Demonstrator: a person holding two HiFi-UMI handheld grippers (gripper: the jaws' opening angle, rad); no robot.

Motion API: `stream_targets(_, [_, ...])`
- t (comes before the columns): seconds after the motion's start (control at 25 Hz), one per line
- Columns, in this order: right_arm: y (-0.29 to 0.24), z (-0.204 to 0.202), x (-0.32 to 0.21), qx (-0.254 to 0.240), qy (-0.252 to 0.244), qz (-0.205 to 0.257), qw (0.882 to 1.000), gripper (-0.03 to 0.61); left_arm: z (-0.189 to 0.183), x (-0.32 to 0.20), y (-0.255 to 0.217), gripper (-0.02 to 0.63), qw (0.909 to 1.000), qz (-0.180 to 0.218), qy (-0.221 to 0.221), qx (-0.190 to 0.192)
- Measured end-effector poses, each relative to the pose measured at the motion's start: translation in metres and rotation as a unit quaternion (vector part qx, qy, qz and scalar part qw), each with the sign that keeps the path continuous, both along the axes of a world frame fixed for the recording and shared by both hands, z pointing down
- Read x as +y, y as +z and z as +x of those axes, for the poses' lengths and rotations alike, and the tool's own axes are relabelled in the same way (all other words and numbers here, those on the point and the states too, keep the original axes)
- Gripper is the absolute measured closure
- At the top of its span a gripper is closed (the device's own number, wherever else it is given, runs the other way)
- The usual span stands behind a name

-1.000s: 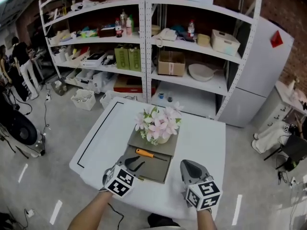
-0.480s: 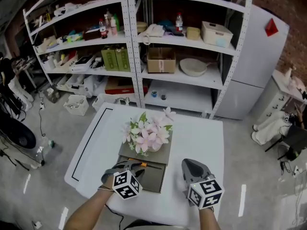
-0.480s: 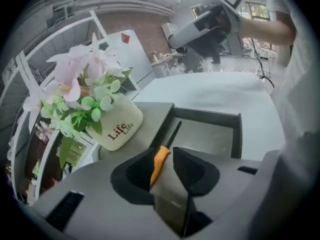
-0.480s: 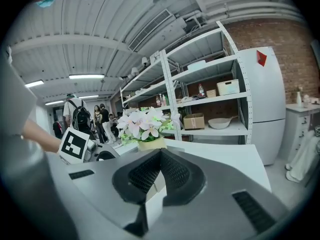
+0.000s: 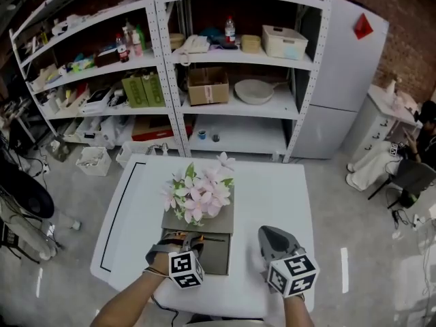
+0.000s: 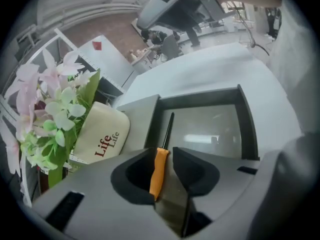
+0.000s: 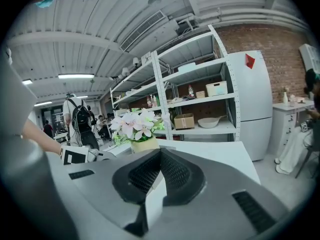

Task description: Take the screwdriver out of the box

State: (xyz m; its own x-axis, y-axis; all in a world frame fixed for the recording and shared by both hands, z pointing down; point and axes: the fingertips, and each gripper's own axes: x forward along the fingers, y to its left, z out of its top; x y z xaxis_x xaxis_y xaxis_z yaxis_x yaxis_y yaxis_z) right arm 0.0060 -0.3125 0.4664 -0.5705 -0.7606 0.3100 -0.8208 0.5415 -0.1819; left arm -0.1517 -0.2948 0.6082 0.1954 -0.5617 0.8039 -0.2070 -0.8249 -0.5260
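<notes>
An orange-handled screwdriver point(image 6: 159, 171) lies on the floor of a shallow grey box point(image 6: 247, 129), with its dark shaft pointing away from me. My left gripper point(image 6: 162, 156) points steeply down into the box. Its jaws stand apart with the orange handle between them; box floor shows between the handle and the right jaw. In the head view the left gripper point(image 5: 182, 240) covers most of the screwdriver point(image 5: 176, 235) at the box point(image 5: 214, 256). My right gripper point(image 5: 267, 233) hovers over the white table to the right of the box, shut and with nothing in it point(image 7: 160, 151).
A cream pot point(image 6: 102, 139) of pink and white flowers point(image 5: 195, 195) stands on the grey lid behind the box. The white table point(image 5: 279, 196) has a black line along its left side. White shelves point(image 5: 225, 60) and a cabinet stand beyond the table.
My left gripper rolled and came down forward over the screwdriver, so its jaws now straddle the handle. The right gripper kept its place near the table's front edge.
</notes>
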Motion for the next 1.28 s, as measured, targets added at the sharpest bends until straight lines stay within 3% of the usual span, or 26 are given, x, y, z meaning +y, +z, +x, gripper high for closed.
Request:
stream_targets(0.44, [0.002,0.019,0.024,0.004,0.057,-0.007,0.998,0.574,-0.002,-0.007,0.011,0.499,0.9985,0.009,0.026,-0.047])
stream_targets(0.72, [0.001,0.015,0.033,0.006,0.062,-0.008,0.998,0.574,-0.001,-0.011,0.011,0.528,0.9963,0.041,0.032,-0.068])
stream_targets(1.28, [0.002,0.004,0.039,0.004,0.057,-0.008,0.998,0.574,-0.003,0.004,0.002,0.545,0.9998,-0.001,0.016,-0.01])
